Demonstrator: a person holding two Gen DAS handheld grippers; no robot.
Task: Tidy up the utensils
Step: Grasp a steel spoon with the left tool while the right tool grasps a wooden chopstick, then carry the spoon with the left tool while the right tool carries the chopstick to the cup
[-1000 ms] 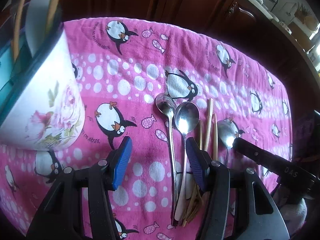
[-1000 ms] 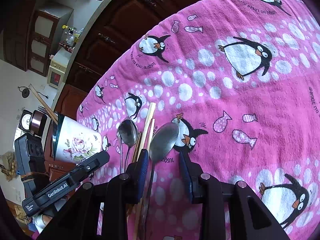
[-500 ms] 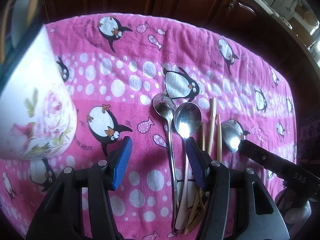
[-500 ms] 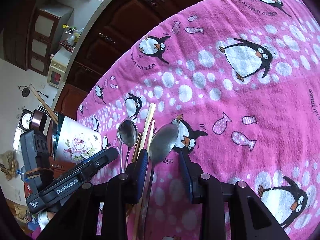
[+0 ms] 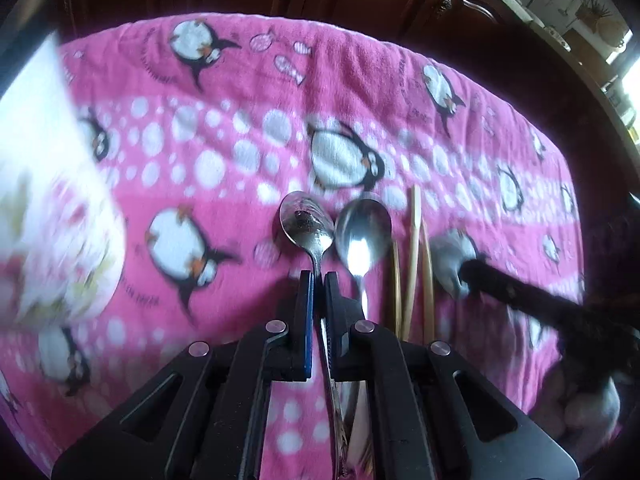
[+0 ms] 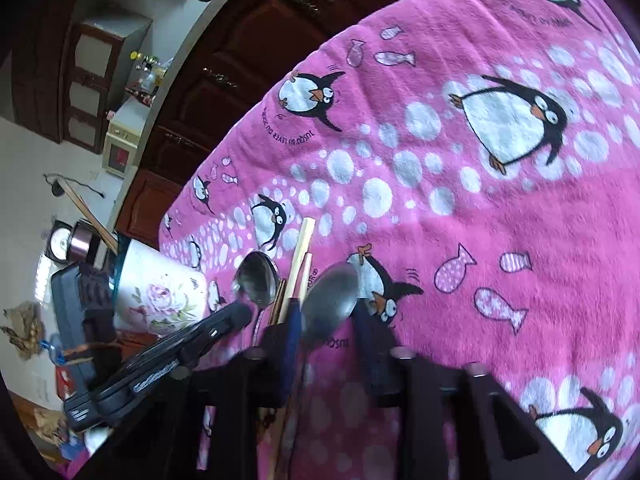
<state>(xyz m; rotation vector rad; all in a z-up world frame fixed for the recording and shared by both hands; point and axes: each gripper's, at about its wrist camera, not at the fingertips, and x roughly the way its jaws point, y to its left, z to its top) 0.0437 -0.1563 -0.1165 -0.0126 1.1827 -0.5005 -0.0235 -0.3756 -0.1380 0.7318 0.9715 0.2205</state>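
The small steel spoon [image 5: 306,222] on the pink penguin cloth [image 5: 240,92] is just pinched at its neck by the left gripper [image 5: 319,280], whose fingers have closed, while the right gripper [image 6: 328,320] has fingers narrowing around a larger grey spoon [image 6: 330,300], grip unclear; next, I think, lift both toward the white flowered holder [image 6: 160,294].

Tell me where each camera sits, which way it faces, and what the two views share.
Left wrist: sits on the left gripper, looking steeply down the pink cloth; its own fingers show, just closed on a spoon's handle.
Right wrist: sits on the right gripper, facing down and leftward across the cloth toward the cabinets; its fingers straddle another spoon, jaws just narrowing, grip unclear.
Shared: spoons, chopsticks, flowered pot, and each view shows the other gripper.
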